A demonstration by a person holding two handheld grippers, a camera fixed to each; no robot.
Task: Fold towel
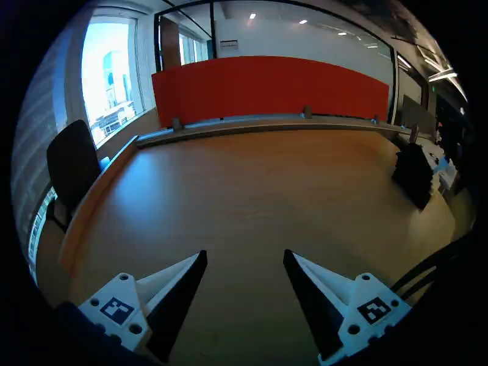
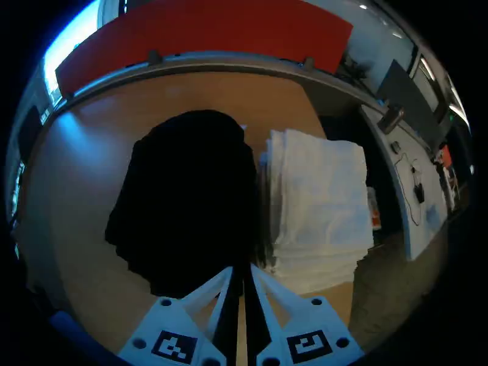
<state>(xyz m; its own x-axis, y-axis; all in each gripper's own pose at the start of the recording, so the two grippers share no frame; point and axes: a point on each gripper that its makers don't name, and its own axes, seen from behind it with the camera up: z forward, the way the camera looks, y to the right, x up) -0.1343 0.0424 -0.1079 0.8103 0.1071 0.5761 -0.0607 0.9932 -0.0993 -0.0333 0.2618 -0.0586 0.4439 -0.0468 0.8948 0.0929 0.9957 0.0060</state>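
A stack of black towels sits on the wooden table, and a stack of folded white towels stands right beside it. My right gripper is shut, its tips at the near edge where the two stacks meet. Whether any cloth is pinched between them is hidden. My left gripper hovers open over bare wood of the table, with nothing between its fingers. The black stack appears far off to its right.
A red divider runs along the table's far edge. A black office chair stands at the left by a window. Beyond the white stack is a white desk with cables on it.
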